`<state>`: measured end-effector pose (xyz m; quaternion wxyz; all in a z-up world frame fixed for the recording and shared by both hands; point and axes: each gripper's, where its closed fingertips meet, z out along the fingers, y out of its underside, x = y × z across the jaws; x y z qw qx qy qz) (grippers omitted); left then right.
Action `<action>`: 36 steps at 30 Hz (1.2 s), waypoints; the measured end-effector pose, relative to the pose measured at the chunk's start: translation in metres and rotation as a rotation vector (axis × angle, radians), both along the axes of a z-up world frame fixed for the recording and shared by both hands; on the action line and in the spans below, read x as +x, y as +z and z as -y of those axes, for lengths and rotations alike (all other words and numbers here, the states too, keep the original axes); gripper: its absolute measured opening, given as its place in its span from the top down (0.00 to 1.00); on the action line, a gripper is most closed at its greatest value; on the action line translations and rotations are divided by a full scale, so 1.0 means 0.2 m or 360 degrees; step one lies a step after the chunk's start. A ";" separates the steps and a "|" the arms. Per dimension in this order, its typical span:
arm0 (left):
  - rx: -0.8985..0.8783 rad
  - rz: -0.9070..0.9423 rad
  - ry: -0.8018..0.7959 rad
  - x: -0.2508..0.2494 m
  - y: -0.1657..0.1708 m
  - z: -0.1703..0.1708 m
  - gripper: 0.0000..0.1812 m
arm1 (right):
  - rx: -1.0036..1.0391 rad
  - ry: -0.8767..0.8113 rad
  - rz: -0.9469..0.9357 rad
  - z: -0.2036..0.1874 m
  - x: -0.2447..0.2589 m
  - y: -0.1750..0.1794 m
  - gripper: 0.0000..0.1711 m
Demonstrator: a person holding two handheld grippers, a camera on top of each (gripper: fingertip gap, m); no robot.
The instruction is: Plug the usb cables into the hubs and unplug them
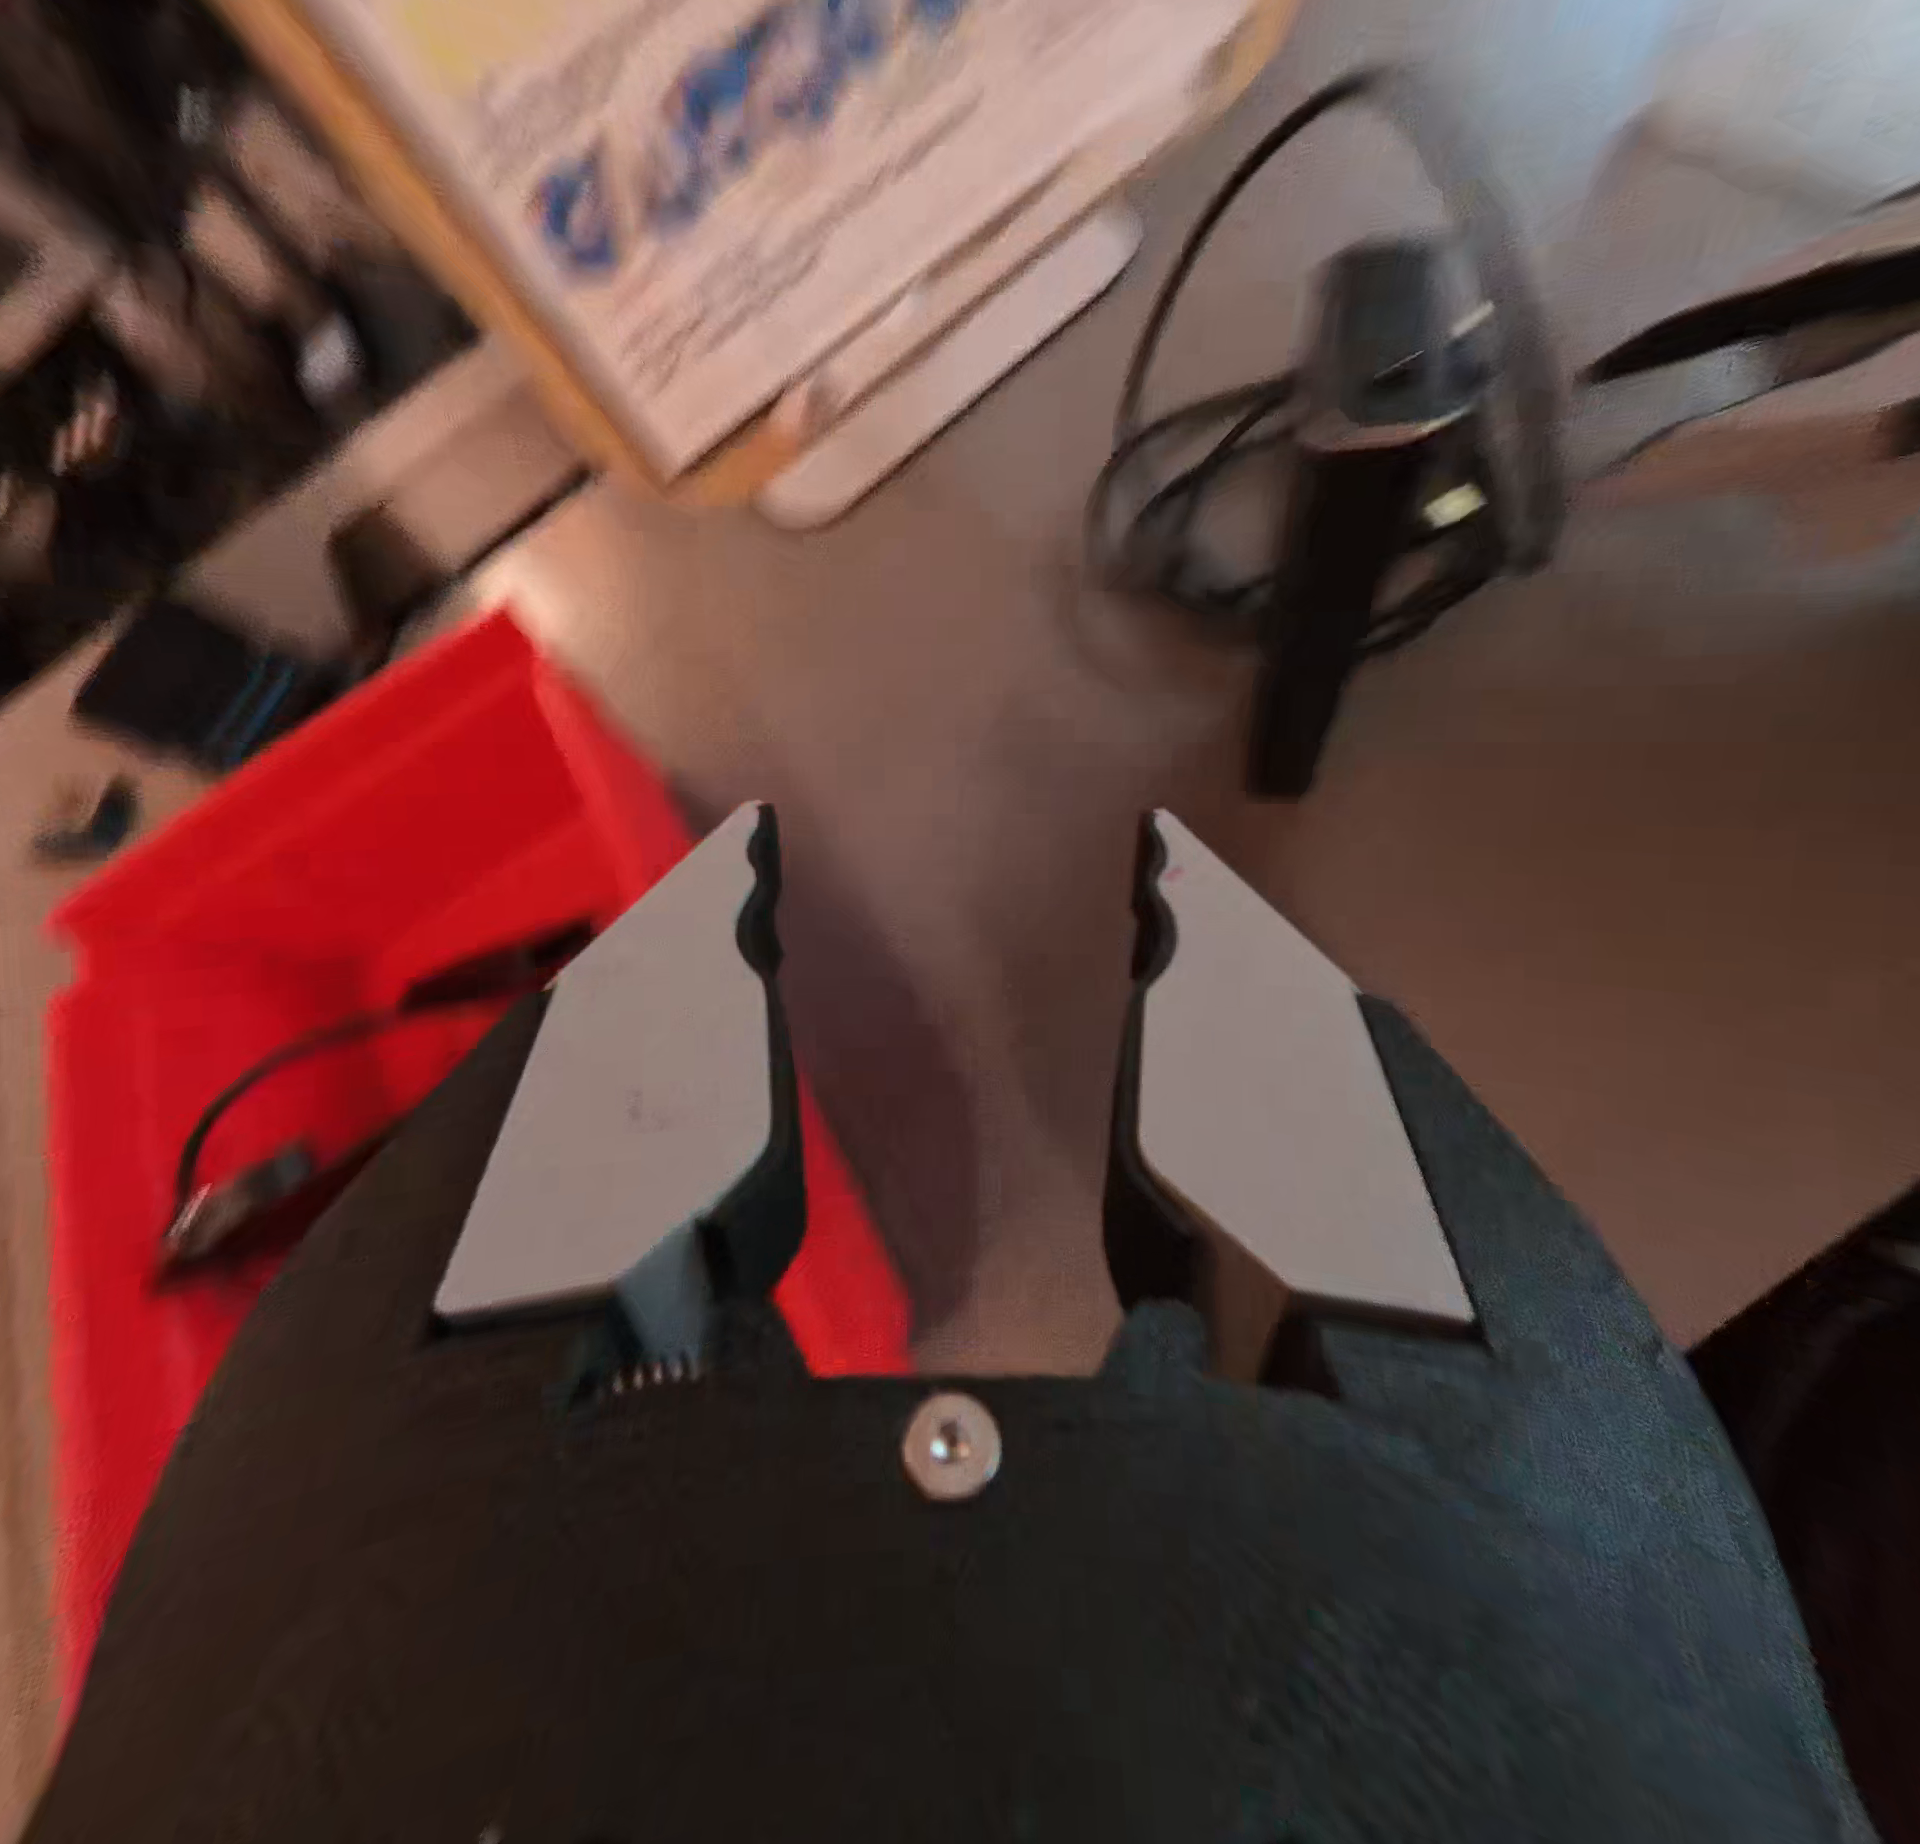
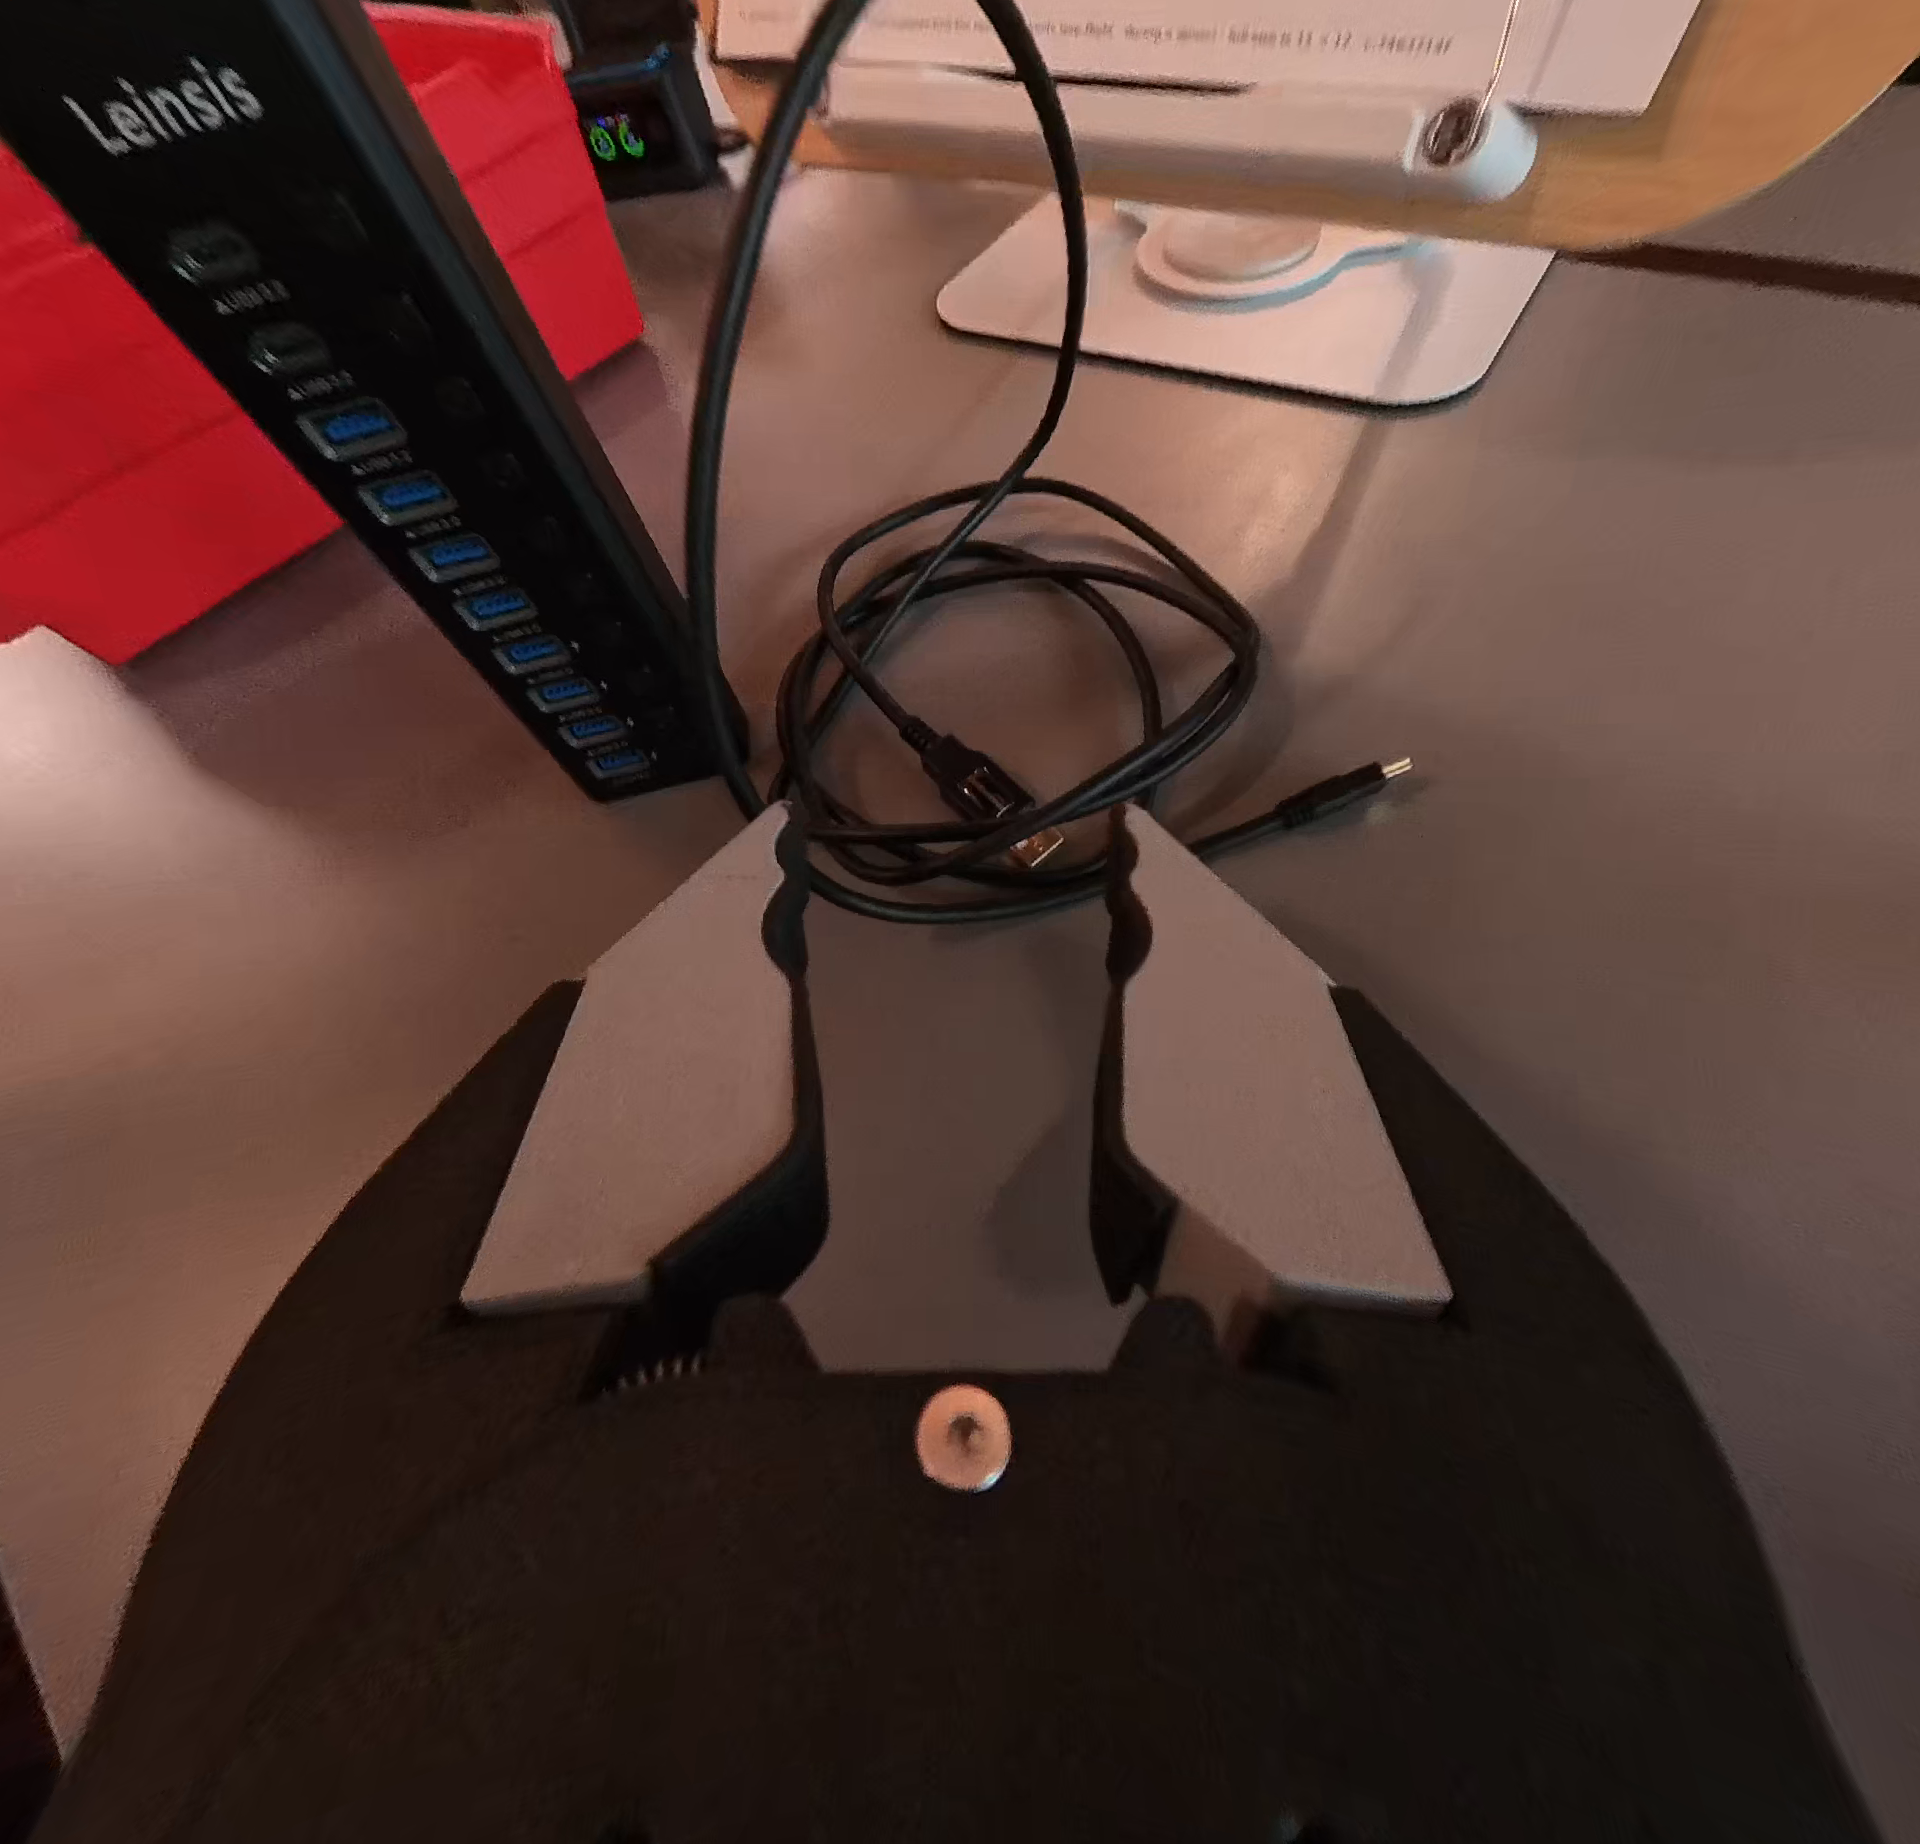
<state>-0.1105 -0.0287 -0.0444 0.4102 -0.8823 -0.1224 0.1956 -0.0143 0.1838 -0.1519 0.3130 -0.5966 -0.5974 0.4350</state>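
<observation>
While both the left gripper (image 1: 956, 838) and right gripper (image 2: 951, 838) are held apart and empty, the limp, light usb cable (image 2: 1039, 589) is best grasped by its rigid plug (image 2: 987, 792).

The whole left wrist view is smeared by motion: the black hub (image 1: 1309, 589) and the cables (image 1: 1164, 464) around it are streaks, and the printing on the board (image 1: 790, 163) is unreadable. The red bin (image 1: 343, 859) is partly hidden behind the left gripper (image 1: 956, 859). In the right wrist view the hub's (image 2: 343, 360) top runs off the upper edge, and the board (image 2: 1195, 18) is cut off too.
</observation>
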 end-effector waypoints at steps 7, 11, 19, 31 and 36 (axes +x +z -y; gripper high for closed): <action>0.0355 0.0306 -0.0706 0.18 -0.29 -0.45 0.52 | -0.0023 -0.0055 -0.0055 -0.05 0.01 0.03 0.71; 0.0618 0.0664 -0.0932 0.20 -0.34 -0.57 0.57 | -0.0053 0.0127 -0.0177 0.06 0.01 0.10 0.71; 0.0493 0.0943 -0.1129 0.26 -0.52 -0.57 0.75 | 0.0005 0.0450 -0.0243 0.31 -0.03 0.14 0.76; 0.0500 0.0801 -0.1090 0.25 -0.52 -0.60 0.79 | 0.0257 0.0452 -0.0423 0.41 -0.33 0.45 0.55; 0.0510 0.0742 -0.1078 0.23 -0.52 -0.59 0.82 | 0.0319 0.0309 -0.0510 0.32 -0.32 0.60 0.63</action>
